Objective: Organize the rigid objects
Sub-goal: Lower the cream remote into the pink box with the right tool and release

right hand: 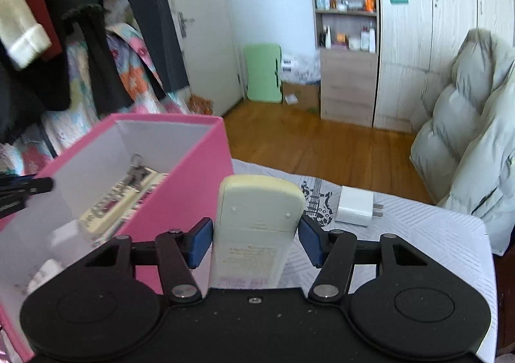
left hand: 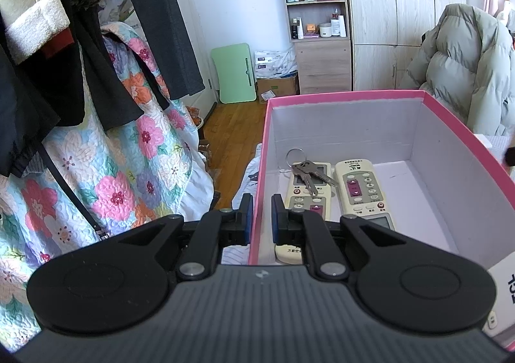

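Observation:
A pink box (left hand: 347,96) with a white inside holds two cream remotes (left hand: 363,189), side by side, with a bunch of keys (left hand: 307,171) on the left one. My left gripper (left hand: 260,218) is shut on the box's left wall, one finger inside, one outside. My right gripper (right hand: 256,236) is shut on a third cream remote (right hand: 257,215), back side up, held just right of the box (right hand: 196,189). A white charger plug (right hand: 355,206) lies on the striped sheet beyond it.
Hanging dark clothes and a floral quilt (left hand: 106,170) fill the left. A puffy grey jacket (right hand: 473,144) sits at the right. A wood floor, shelf unit (left hand: 317,18) and wardrobe stand behind. The bed sheet (right hand: 418,234) has a guitar print.

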`<state>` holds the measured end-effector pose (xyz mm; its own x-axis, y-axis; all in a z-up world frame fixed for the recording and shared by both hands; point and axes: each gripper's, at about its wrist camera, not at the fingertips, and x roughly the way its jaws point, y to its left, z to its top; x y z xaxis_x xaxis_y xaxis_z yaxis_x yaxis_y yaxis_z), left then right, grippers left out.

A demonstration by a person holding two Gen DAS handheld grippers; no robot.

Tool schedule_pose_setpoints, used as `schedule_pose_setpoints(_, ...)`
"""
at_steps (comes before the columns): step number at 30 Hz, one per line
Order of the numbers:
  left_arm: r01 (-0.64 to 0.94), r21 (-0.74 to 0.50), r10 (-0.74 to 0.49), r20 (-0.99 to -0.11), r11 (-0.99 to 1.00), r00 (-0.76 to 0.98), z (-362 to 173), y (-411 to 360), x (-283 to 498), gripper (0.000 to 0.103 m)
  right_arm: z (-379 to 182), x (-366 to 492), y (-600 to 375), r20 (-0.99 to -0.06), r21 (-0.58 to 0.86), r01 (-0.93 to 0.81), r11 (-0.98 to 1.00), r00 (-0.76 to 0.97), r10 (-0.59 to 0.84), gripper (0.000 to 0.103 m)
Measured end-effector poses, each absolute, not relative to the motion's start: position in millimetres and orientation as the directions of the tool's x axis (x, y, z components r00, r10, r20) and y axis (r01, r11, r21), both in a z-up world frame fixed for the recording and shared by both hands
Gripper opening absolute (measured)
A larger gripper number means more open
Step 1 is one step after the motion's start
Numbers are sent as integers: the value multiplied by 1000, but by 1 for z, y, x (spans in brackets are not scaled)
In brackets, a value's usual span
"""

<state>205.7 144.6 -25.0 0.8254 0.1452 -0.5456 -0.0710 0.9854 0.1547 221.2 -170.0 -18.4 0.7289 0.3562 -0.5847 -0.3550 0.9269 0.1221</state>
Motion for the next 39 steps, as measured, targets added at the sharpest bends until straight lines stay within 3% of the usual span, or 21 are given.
schedule_pose_setpoints(12, -71, 159, 148, -547, 985, 824, -25, 144, 206, 9, 30, 181, -164, -470, 45, -428, 903, 788, 397, 62)
schedule_pose_setpoints(20, -71, 159, 147, -547, 985, 824, -25, 144, 206, 9, 73, 163, -140, -369, 100, -610, 786, 711, 599, 63)
schedule_pose_setpoints(27, -68, 148, 139, -544, 987, 828, -26, 144, 205, 9, 70, 152, -122, -424, 136, -723, 677, 575, 700, 63)
schedule_pose_setpoints(34, -66, 147, 136, -542, 987, 830, -26, 144, 204, 10, 27, 153, -101, -596, 94, -722, 686, 511, 619, 62)
schedule_pose_setpoints(39, -65, 143, 133, -539, 988, 832, -25, 144, 204, 10, 12, 162, -99, -632, 81, -704, 705, 511, 583, 62)
